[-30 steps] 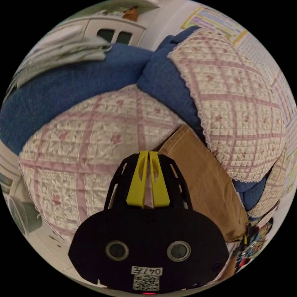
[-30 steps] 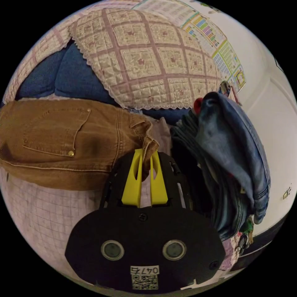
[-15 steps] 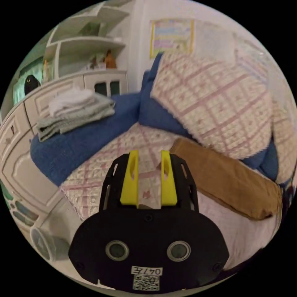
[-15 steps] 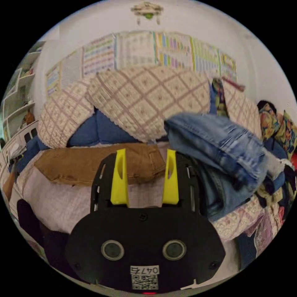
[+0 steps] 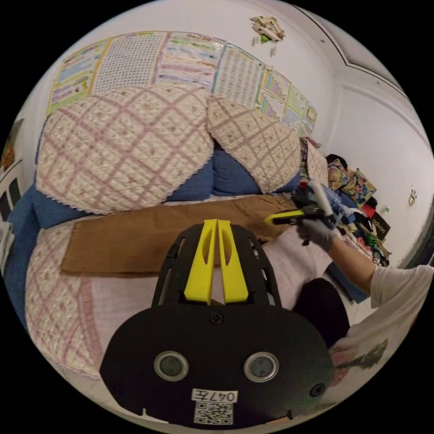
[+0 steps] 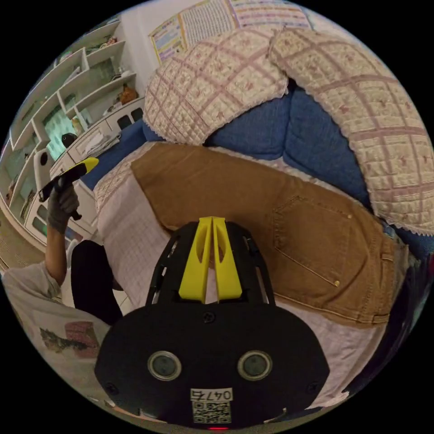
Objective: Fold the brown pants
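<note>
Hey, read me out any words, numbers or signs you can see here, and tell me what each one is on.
Nothing here can be quoted reliably.
Wall charts: coloured grids of print, too small and blurred to read.
Sticker on the left gripper body: a short code above a square code, left unread.
Sticker on the right gripper body: the same kind.
Shirt print: a blurred picture.
Brown pants: no lettering visible.
</note>
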Motion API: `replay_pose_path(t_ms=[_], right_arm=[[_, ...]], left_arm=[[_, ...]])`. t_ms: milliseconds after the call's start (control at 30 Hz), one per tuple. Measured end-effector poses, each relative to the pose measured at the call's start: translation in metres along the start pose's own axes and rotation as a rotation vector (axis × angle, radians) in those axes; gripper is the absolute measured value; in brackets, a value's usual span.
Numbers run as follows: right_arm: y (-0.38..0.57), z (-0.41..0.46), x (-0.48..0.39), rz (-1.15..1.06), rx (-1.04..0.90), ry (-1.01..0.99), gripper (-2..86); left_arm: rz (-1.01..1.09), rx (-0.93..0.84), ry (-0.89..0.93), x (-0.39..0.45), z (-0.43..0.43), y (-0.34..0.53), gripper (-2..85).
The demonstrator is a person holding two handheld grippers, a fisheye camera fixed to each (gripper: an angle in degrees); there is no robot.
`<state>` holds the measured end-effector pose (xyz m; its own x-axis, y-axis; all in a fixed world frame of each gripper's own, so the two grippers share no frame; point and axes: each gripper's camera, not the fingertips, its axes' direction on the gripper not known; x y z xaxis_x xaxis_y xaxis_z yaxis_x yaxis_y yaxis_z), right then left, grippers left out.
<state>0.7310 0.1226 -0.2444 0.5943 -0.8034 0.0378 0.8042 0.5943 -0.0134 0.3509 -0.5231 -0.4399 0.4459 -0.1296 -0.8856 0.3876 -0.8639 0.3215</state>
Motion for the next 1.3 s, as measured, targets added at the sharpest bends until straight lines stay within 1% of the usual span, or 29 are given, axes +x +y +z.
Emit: replay_pose_path(t_ms=[67, 100, 133, 167, 267, 300, 333, 400, 433, 467, 533, 600, 633, 667, 733, 800, 900, 967, 1067, 1133, 1200, 1233, 1267, 1300], right_arm=[[0.000, 0.048, -0.006, -0.046, -0.186, -0.129, 5.2], [0.004, 0.062, -0.011, -0.073, -0.249, -0.142, 5.1], [0.015, 0.075, -0.019, -0.106, -0.254, -0.119, 5.0], [0.024, 0.071, -0.019, -0.097, -0.160, -0.117, 4.8], [0.023, 0.071, -0.009, -0.045, -0.118, -0.183, 4.1], [0.021, 0.069, -0.010, -0.057, -0.114, -0.181, 3.9], [0.018, 0.062, -0.016, -0.103, -0.089, -0.157, 3.5], [0.017, 0.037, -0.027, -0.182, 0.048, -0.054, 2.8], [0.021, 0.014, -0.029, -0.210, 0.192, 0.021, 2.4], [0.026, -0.007, -0.024, -0.193, 0.330, 0.091, 2.1], [0.027, -0.028, -0.002, -0.133, 0.423, 0.145, 1.6], [0.017, -0.034, 0.033, -0.083, 0.336, 0.139, 2.4], [0.009, -0.033, 0.059, -0.033, 0.256, 0.161, 4.2], [0.001, -0.033, 0.084, 0.010, 0.193, 0.212, 5.9], [-0.013, -0.035, 0.110, 0.017, 0.129, 0.298, 7.8], [-0.032, -0.036, 0.124, -0.028, 0.101, 0.361, 8.7], [-0.071, -0.028, 0.142, -0.125, 0.010, 0.357, 9.6], [-0.098, -0.009, 0.155, -0.176, -0.114, 0.372, 10.7], [-0.120, 0.015, 0.171, -0.177, -0.264, 0.352, 12.4], [-0.125, 0.021, 0.174, -0.178, -0.326, 0.299, 12.2], [-0.127, 0.015, 0.169, -0.178, -0.343, 0.304, 9.0], [-0.123, 0.002, 0.157, -0.211, -0.310, 0.356, 3.8], [-0.115, -0.012, 0.140, -0.258, -0.261, 0.376, 0.7], [-0.109, -0.019, 0.131, -0.276, -0.239, 0.402, 0.3]], left_arm=[[0.000, -0.031, 0.047, 0.024, 0.035, -0.006, -1.0], [0.009, -0.058, 0.061, 0.037, 0.055, -0.006, -1.0], [0.015, -0.072, 0.063, 0.042, 0.064, -0.004, -1.0], [0.028, -0.109, 0.062, 0.051, 0.080, -0.001, -1.0], [0.055, -0.218, 0.034, 0.070, 0.106, -0.005, -1.0], [0.079, -0.213, 0.009, 0.080, 0.104, -0.011, -1.0], [0.090, -0.197, -0.005, 0.086, 0.101, -0.014, -1.0], [0.126, -0.105, -0.028, 0.105, 0.079, -0.023, -1.0], [0.130, -0.077, -0.028, 0.109, 0.073, -0.024, -1.0], [0.127, -0.019, -0.028, 0.116, 0.059, -0.026, -1.0], [0.113, 0.054, -0.021, 0.122, 0.044, -0.026, -1.0], [0.091, 0.100, -0.049, 0.128, 0.033, -0.025, -1.0], [0.093, 0.105, -0.063, 0.130, 0.031, -0.024, -1.0], [0.110, 0.116, -0.081, 0.135, 0.026, -0.024, -1.0], [0.139, 0.145, -0.098, 0.144, 0.017, -0.024, -1.0], [0.164, 0.178, -0.131, 0.153, 0.011, -0.025, -1.0], [0.138, 0.166, -0.182, 0.154, 0.017, -0.023, -1.0], [0.139, 0.132, -0.177, 0.152, 0.022, -0.022, -1.0], [0.168, 0.082, -0.183, 0.148, 0.026, -0.020, -1.0], [0.175, 0.053, -0.220, 0.144, 0.026, -0.016, -1.0], [0.149, -0.034, -0.337, 0.131, 0.034, -0.011, -1.0], [0.132, -0.065, -0.373, 0.126, 0.037, -0.010, -1.0], [0.082, -0.122, -0.449, 0.112, 0.040, -0.006, -1.0], [0.034, -0.161, -0.496, 0.096, 0.039, -0.001, -1.0]])
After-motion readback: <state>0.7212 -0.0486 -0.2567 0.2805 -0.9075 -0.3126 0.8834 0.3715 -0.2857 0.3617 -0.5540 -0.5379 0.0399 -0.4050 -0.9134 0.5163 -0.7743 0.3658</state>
